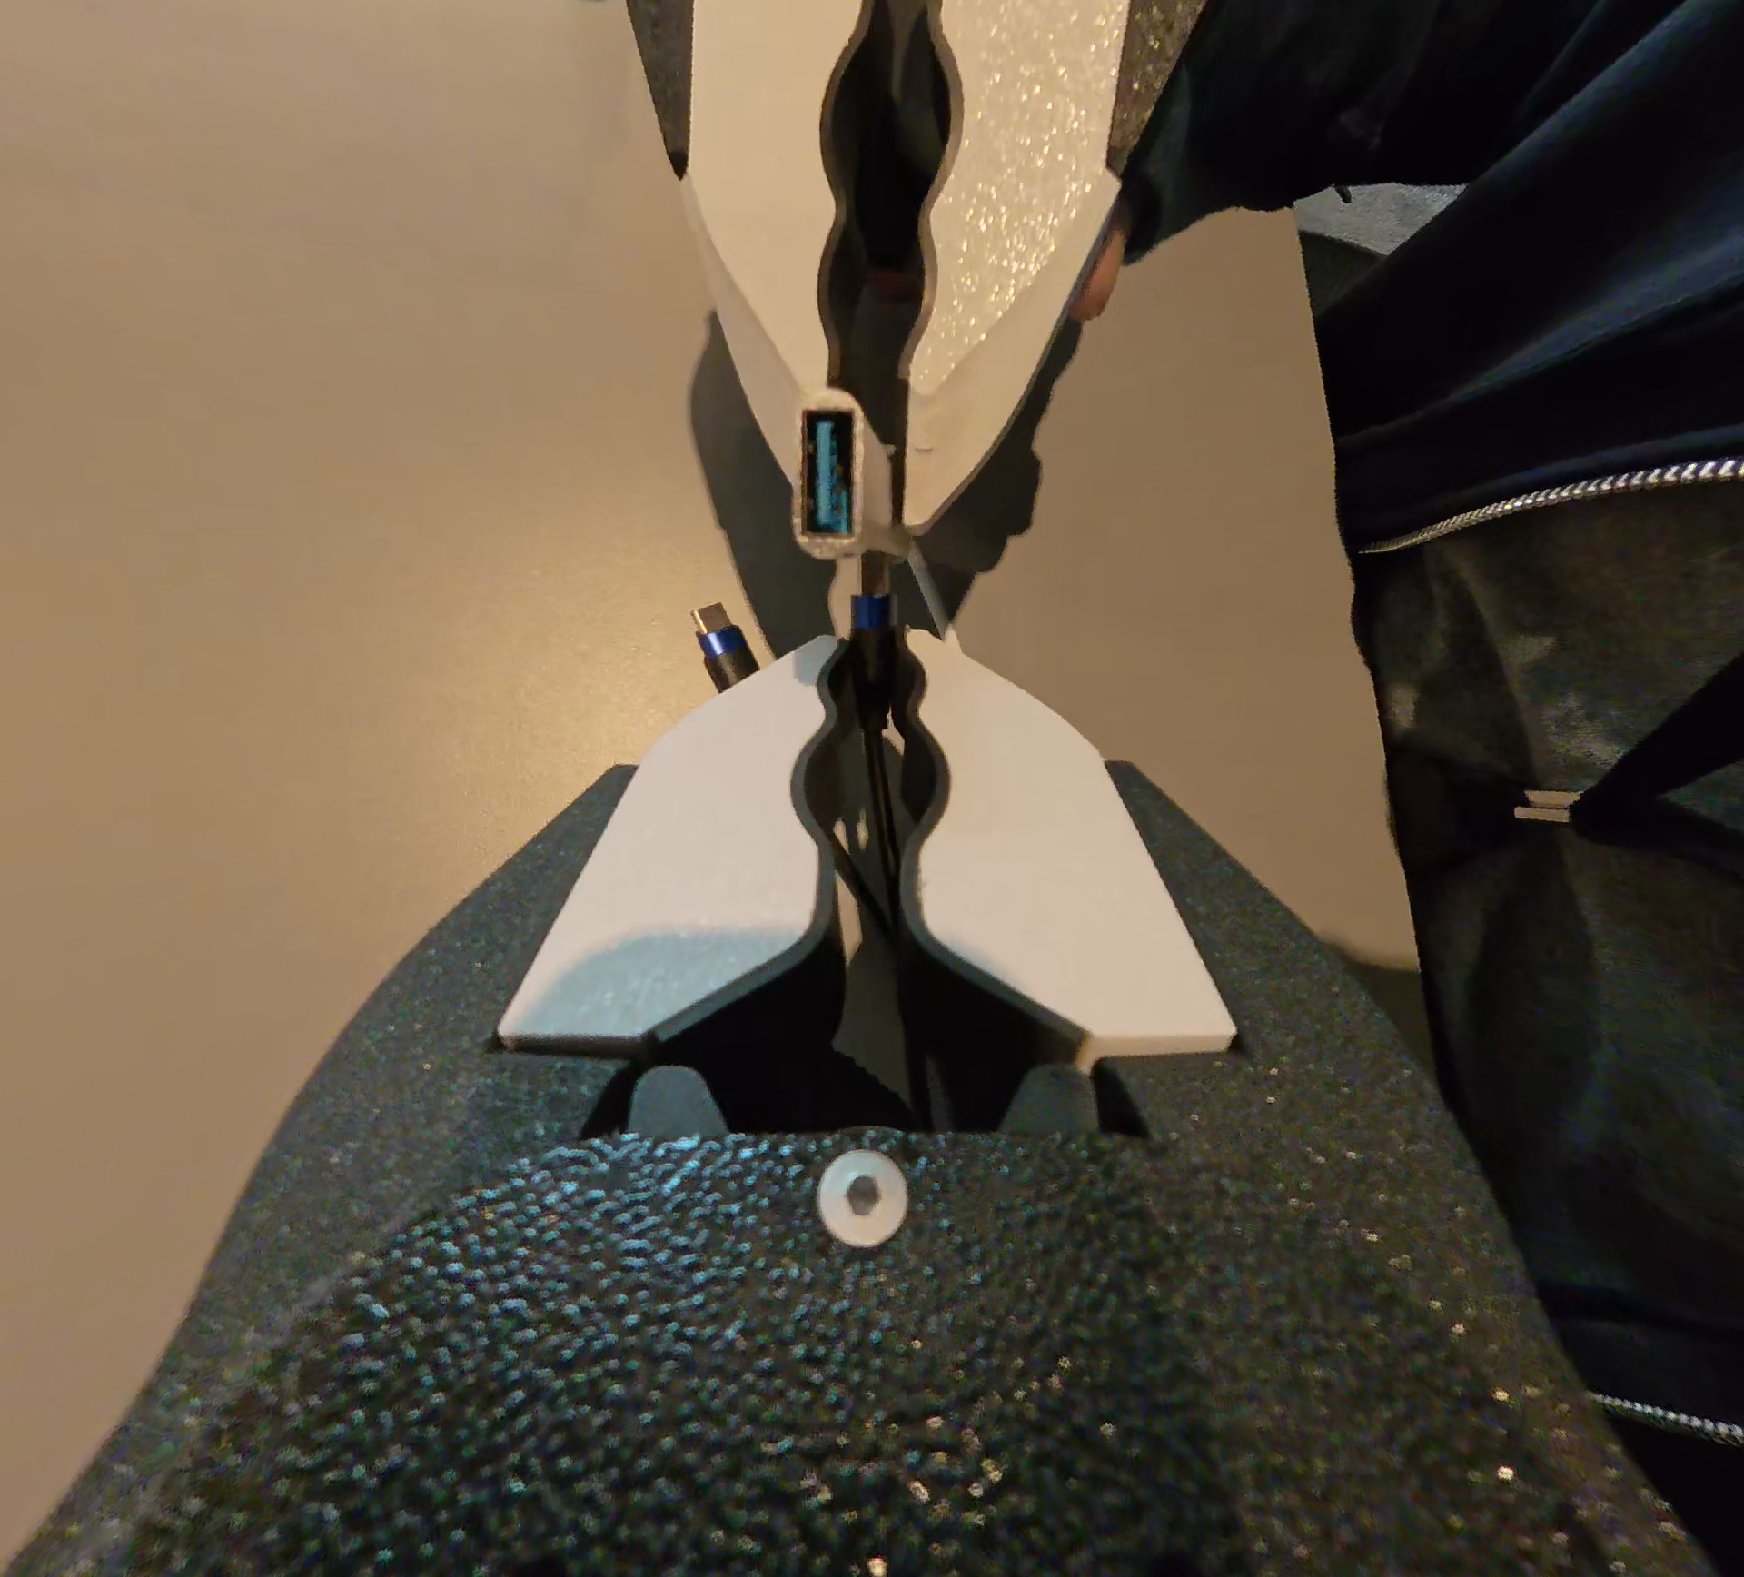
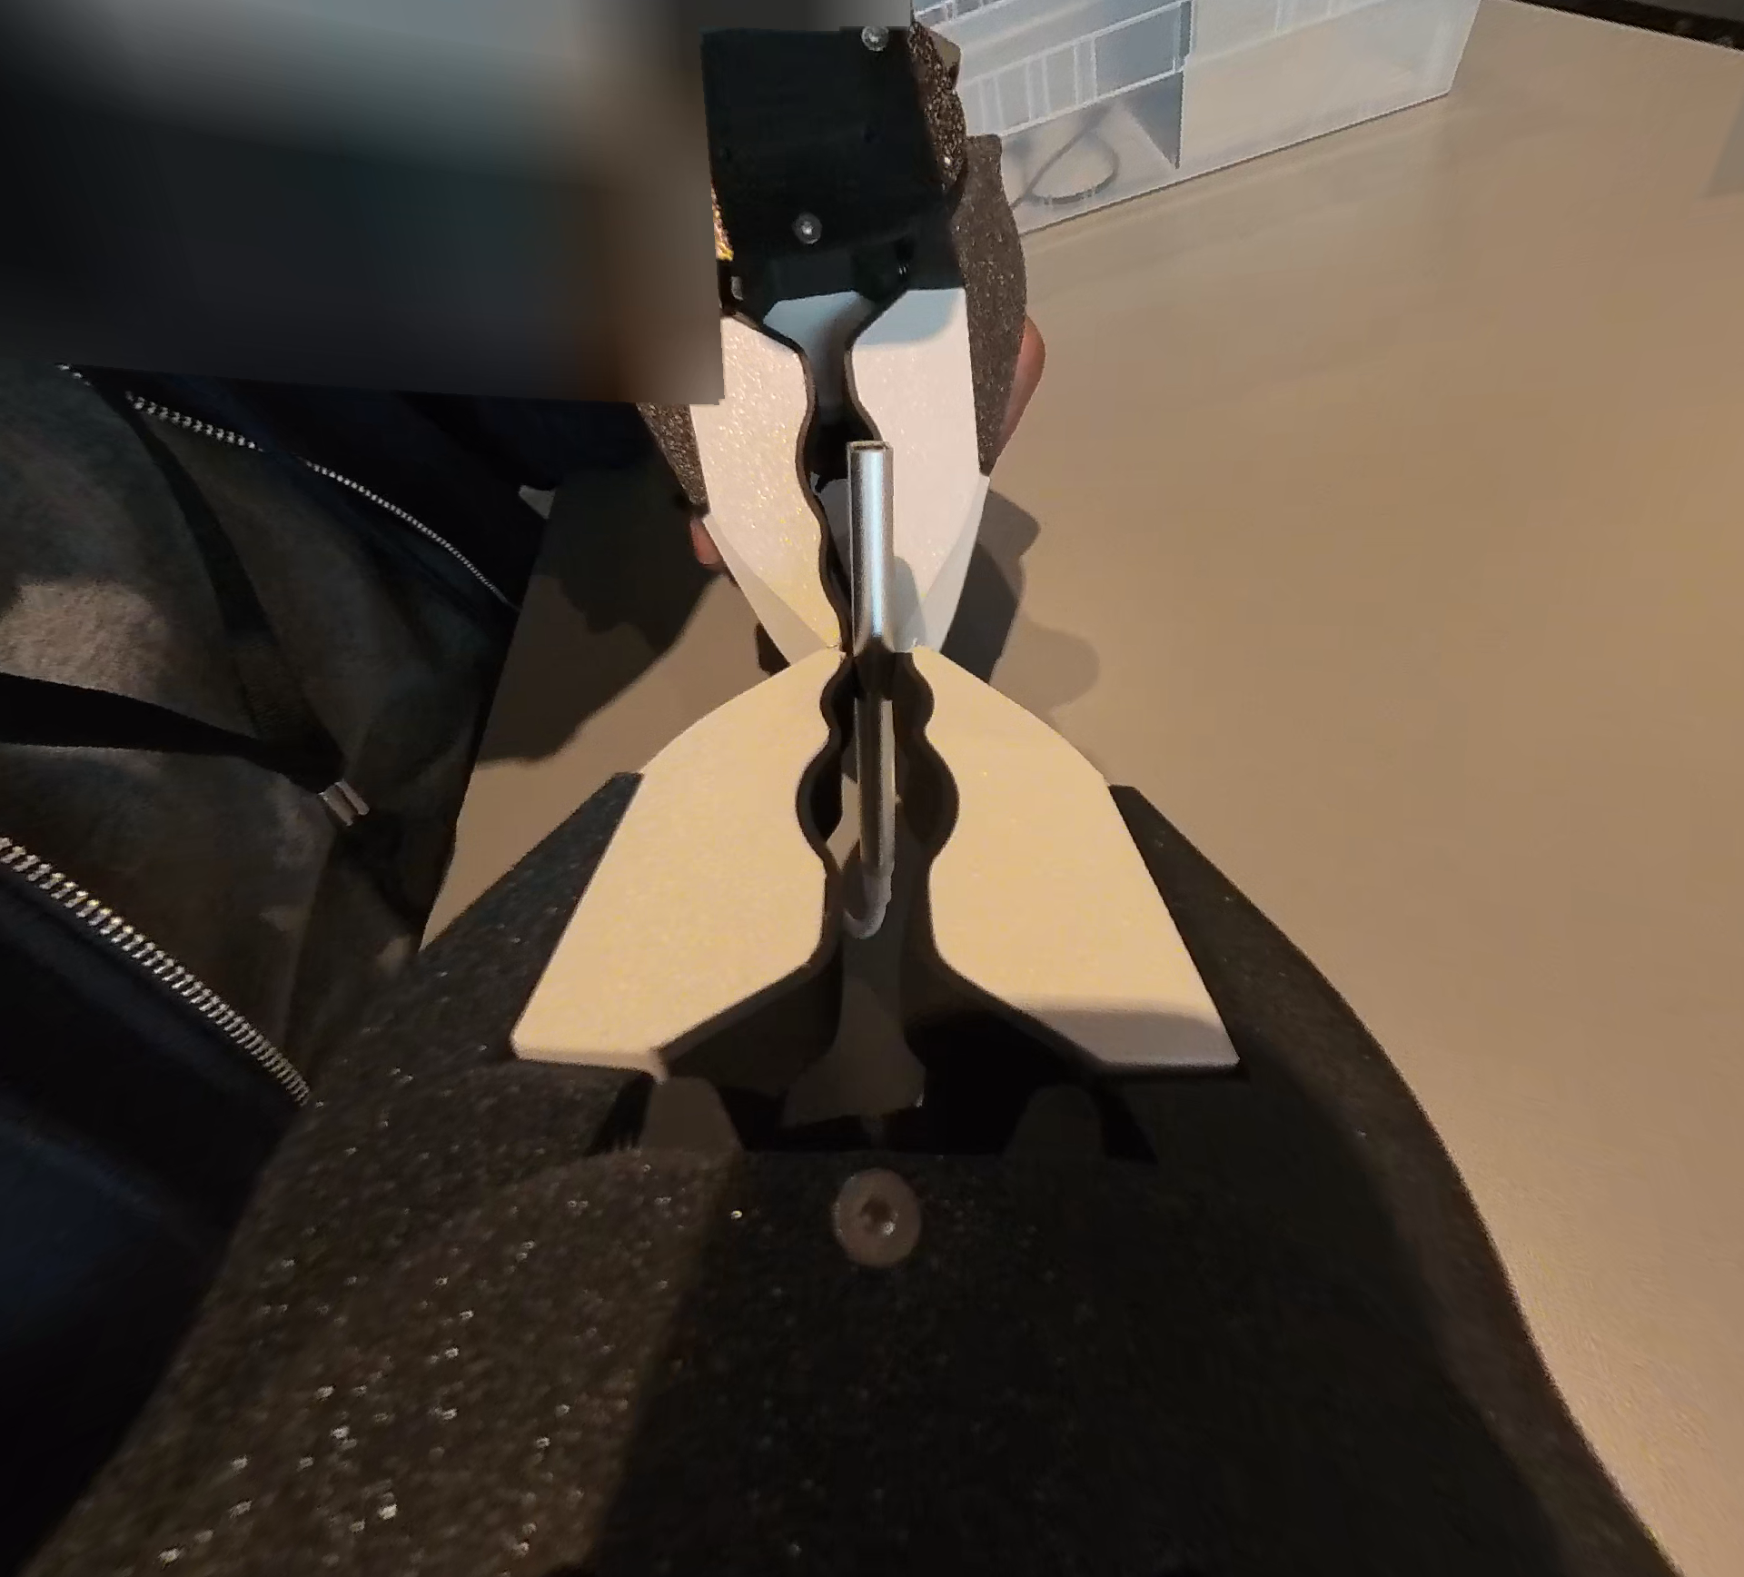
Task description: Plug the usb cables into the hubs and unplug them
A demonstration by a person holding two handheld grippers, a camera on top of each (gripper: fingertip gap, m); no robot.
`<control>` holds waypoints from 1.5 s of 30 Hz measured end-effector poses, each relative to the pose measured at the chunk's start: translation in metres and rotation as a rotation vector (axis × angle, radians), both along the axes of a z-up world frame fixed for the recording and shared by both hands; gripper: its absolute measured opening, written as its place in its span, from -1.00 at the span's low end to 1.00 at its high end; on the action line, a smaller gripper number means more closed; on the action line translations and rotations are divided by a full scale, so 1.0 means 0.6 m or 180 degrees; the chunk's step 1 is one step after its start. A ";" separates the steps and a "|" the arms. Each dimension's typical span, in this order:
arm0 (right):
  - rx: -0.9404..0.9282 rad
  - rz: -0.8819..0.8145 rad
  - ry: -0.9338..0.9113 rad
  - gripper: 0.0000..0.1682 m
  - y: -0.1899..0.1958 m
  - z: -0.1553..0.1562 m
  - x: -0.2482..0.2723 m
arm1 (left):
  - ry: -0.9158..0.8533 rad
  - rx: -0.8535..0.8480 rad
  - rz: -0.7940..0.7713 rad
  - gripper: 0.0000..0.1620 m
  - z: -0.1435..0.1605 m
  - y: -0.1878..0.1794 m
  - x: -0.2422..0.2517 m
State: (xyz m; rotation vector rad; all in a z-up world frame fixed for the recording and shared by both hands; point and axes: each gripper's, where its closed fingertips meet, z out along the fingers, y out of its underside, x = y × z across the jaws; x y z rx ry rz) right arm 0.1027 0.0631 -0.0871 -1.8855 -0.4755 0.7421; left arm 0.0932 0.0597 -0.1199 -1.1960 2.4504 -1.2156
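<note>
Two grippers meet tip to tip above the beige bench. Left gripper is pressed onto a black usb cable with a blue collar; a second plug lies just beside its finger. Right gripper pinches the silver hub, whose blue port faces the left camera. One clear plastic box with dividers stands behind on the bench; a dark cable lies in one compartment.

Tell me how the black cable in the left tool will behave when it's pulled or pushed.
The cable looks thin and bends between the left tool's fingers, so it is probably floppy and buckles if pushed. Its blue-ringed plug looks rigid, the better place to grip. A second plug pokes out beside it and may swing along.
</note>
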 end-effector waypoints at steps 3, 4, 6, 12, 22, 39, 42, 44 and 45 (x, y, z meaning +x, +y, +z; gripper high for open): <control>0.0017 0.0017 0.0030 -0.91 -0.001 0.002 0.000 | -0.0030 -0.0062 -0.0007 -0.92 0.003 -0.002 0.000; 0.0046 0.0018 0.0058 -0.91 -0.001 0.005 0.001 | -0.0067 -0.0098 0.0001 -0.92 0.005 -0.003 0.002; 0.0188 -0.0034 0.0124 -0.91 0.002 0.017 0.005 | -0.0179 -0.0180 0.0039 -0.91 0.015 -0.001 0.007; 0.0619 -0.0248 0.0265 -0.82 0.008 0.048 0.018 | -0.0332 -0.0031 0.0232 -0.91 0.027 0.015 0.019; 0.0744 -0.0499 0.0168 -0.84 0.028 0.041 0.030 | -0.0284 0.0209 0.0577 -0.91 0.038 0.054 0.020; 0.0998 -0.0618 0.0087 -0.85 0.061 0.049 0.012 | -0.0553 0.0776 0.0768 -0.91 0.061 0.100 0.004; 0.1020 -0.0631 0.0093 -0.85 0.062 0.050 0.013 | -0.0555 0.0798 0.0773 -0.91 0.061 0.102 0.004; 0.1041 -0.0640 0.0097 -0.85 0.062 0.051 0.014 | -0.0550 0.0801 0.0772 -0.91 0.059 0.102 0.005; 0.1045 -0.0641 0.0100 -0.85 0.062 0.052 0.014 | -0.0550 0.0799 0.0773 -0.91 0.059 0.102 0.005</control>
